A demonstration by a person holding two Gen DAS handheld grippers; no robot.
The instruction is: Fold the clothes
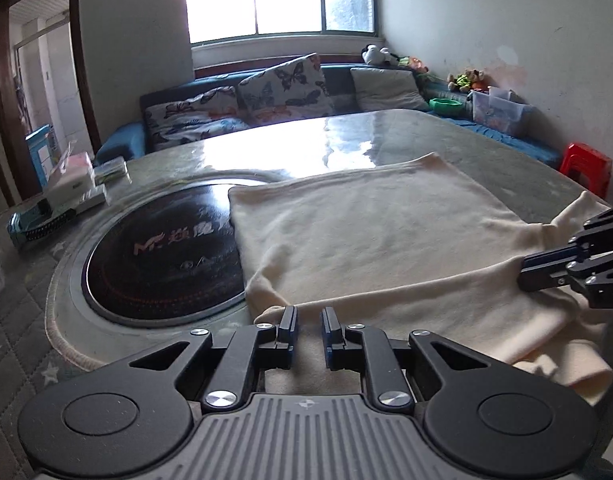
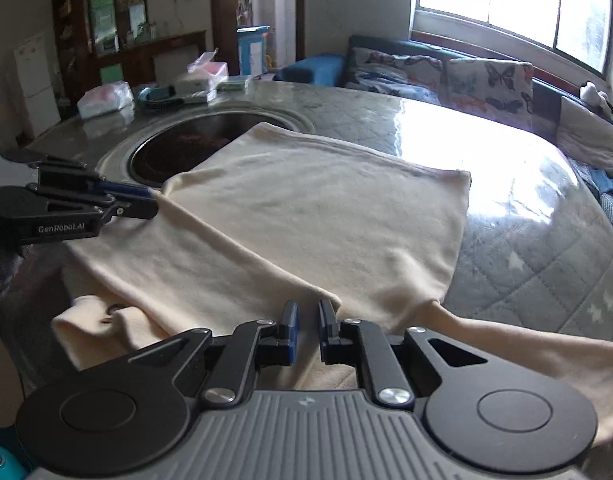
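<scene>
left wrist view, from left to right: the round black cooktop sunk in the table, then one cream garment lying across it, partly folded, sleeves still loose at the near edge. two grippers, one garment. the left gripper stands slightly parted at the cloth's edge, clamping nothing i can see; the right gripper likewise, barely parted over the fold.
</scene>
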